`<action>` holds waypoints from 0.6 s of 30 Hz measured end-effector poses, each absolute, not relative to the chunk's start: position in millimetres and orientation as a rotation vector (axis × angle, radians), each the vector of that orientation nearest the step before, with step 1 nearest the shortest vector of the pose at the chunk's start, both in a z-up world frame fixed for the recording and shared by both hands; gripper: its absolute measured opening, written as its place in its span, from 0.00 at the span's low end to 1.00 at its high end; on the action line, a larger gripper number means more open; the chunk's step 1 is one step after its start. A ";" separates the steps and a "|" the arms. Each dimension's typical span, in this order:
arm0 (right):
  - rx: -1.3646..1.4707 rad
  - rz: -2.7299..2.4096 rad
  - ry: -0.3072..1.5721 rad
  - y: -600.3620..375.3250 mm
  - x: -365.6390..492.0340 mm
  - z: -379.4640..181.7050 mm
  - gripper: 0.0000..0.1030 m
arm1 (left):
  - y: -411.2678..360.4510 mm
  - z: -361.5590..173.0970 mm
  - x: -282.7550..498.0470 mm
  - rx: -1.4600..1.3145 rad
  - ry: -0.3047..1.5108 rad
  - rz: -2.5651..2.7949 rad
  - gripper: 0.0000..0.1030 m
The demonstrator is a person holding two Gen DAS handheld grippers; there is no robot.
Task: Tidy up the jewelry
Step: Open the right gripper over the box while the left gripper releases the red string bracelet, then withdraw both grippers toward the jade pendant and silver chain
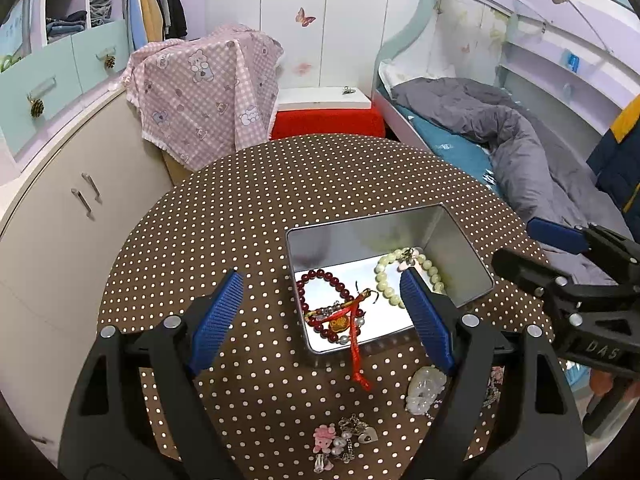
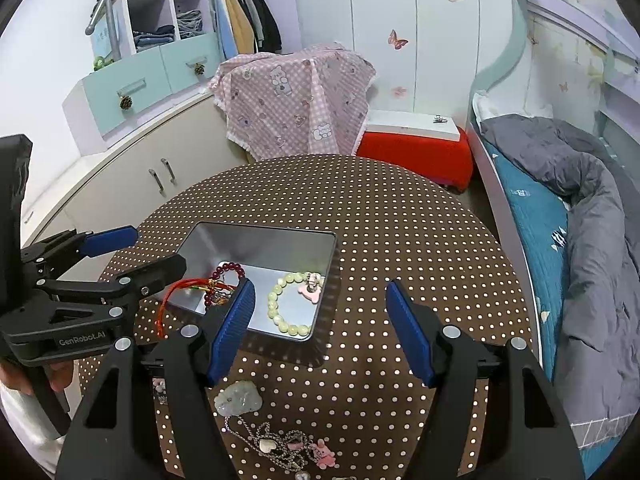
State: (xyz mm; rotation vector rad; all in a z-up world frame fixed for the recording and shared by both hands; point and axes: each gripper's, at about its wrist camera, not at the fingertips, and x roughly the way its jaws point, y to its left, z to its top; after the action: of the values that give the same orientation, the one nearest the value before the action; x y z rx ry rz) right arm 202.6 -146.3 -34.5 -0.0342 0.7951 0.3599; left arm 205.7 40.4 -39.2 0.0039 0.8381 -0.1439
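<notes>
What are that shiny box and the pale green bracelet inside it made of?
The box looks like thin polished metal, probably tin: its walls mirror the beads. The pale green bracelet appears to be glossy, translucent round beads, perhaps jade or glass; the pictures cannot settle which.

Polka-dot round table with metal tin, jade pendant, charm chains.

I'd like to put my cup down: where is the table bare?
The polka-dot table is bare beyond the metal tin and to its right, toward the bed. The near edge is crowded: jade pendant, chain necklaces, pink charm.
</notes>
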 end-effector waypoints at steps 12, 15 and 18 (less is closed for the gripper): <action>-0.035 0.342 0.809 -148.5 195.7 -39.6 0.69 | 53.5 -42.9 202.0 -0.012 0.863 -0.109 0.77; -0.041 0.341 0.815 -146.9 191.2 -42.6 0.74 | 58.3 -43.1 196.1 -0.019 0.865 -0.100 0.77; -0.052 0.340 0.823 -142.1 185.0 -46.0 0.77 | 64.0 -45.6 188.7 -0.026 0.871 -0.088 0.77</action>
State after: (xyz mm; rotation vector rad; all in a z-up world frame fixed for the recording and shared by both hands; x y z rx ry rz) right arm 185.0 -142.1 -46.0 -0.0517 0.8233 0.3399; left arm 188.7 64.0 -45.6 -0.0256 0.8713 -0.0878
